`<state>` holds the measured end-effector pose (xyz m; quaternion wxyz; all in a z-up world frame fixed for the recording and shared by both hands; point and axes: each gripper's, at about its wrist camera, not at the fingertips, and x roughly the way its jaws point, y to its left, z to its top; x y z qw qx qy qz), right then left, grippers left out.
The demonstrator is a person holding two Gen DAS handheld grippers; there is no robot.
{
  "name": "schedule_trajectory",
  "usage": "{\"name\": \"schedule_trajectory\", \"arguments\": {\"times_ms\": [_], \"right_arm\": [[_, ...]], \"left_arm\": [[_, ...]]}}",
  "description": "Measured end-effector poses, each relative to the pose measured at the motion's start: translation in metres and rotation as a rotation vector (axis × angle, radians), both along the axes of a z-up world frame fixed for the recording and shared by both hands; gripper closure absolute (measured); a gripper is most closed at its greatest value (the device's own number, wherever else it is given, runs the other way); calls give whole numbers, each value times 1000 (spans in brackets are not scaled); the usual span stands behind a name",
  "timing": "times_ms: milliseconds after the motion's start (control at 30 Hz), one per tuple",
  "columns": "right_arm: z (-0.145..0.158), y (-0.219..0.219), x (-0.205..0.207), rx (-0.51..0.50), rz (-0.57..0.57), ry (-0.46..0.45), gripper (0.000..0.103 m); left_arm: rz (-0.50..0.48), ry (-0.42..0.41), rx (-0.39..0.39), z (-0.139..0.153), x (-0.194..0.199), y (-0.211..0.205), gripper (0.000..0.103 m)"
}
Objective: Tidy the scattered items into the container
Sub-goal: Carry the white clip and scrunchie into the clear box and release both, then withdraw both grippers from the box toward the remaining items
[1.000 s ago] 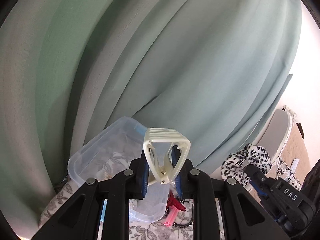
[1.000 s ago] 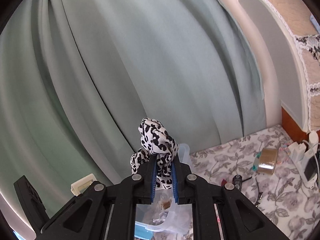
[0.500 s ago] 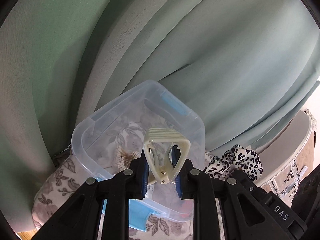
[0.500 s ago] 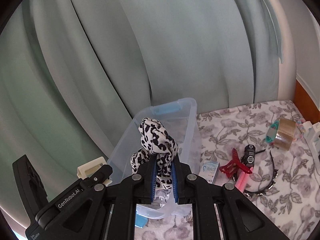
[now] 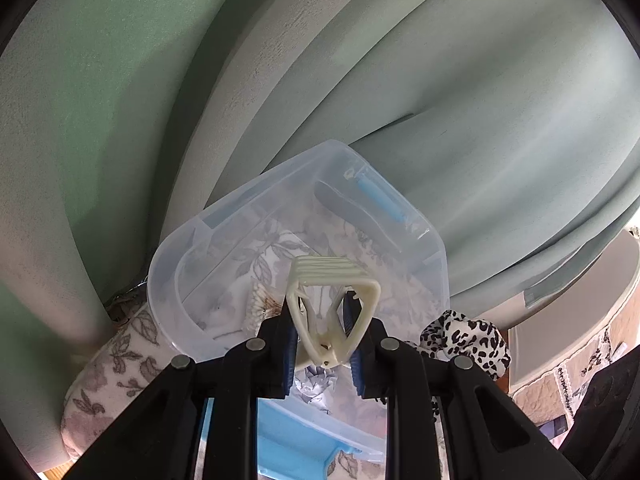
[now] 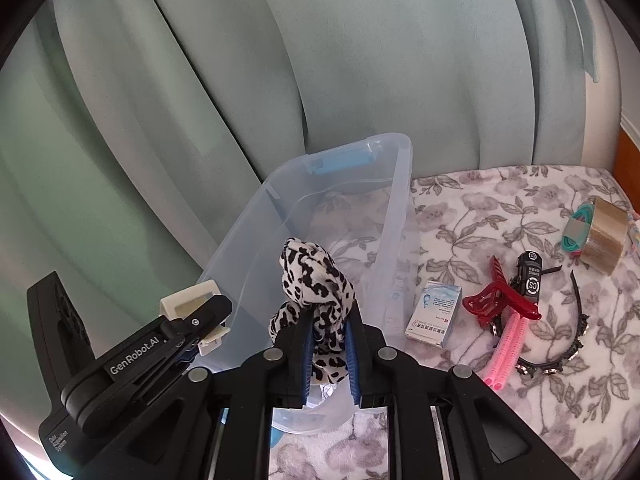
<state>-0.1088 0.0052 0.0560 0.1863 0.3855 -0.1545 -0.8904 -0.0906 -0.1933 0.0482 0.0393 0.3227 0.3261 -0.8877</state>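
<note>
We record a clear plastic container (image 6: 394,216) with pale blue handles standing open on a floral bedspread (image 6: 480,208), close against a green curtain (image 6: 360,60). In the left wrist view its floor shows the floral print through the plastic, with a bundle of cotton swabs (image 5: 256,306) lying inside. The left gripper (image 5: 320,332) has its jaws closed on a cream hair claw clip (image 5: 334,312), which sits upright between the blue pads over the near part of the container. The right gripper (image 6: 328,344) has its jaws clamped on a black-and-white leopard-print scrunchie (image 6: 314,284), which bulges up above the pads in front of the container's near wall. In the right wrist view the left gripper comes in from the left and sits at the container's left wall with its clip. On the bedspread to the right of the container we note scattered items: a small blue-and-white box (image 6: 434,314) just beside the wall, a red claw clip (image 6: 498,298) lying across a pink comb (image 6: 508,354), a black key fob (image 6: 530,276), a studded black headband (image 6: 560,354), and a roll of brown tape (image 6: 602,236) with teal bands (image 6: 576,230) touching it. The container's near rim lies partly hidden behind both grippers.
</note>
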Motion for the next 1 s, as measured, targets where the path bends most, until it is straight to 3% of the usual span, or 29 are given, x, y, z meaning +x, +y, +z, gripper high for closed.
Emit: {"name": "schedule_trajectory", "arguments": {"times_ms": [333, 400, 500, 900, 967, 1000], "right_arm": [[-13, -8, -7, 1, 41, -30, 85], [-13, -10, -7, 15, 50, -21, 84], [-12, -10, -6, 14, 57, -21, 81], [-3, -8, 5, -8, 74, -28, 61], [3, -4, 8, -2, 51, -20, 46], [6, -1, 11, 1, 33, -13, 45]], "left_arm": [[4, -8, -40, 1, -3, 3, 78], [-6, -2, -48, 3, -3, 5, 66], [-24, 6, -45, 4, -5, 9, 57], [0, -49, -11, 11, 0, 3, 48], [0, -57, -24, 17, 3, 6, 47], [-2, -57, -31, 20, 5, 8, 47]]}}
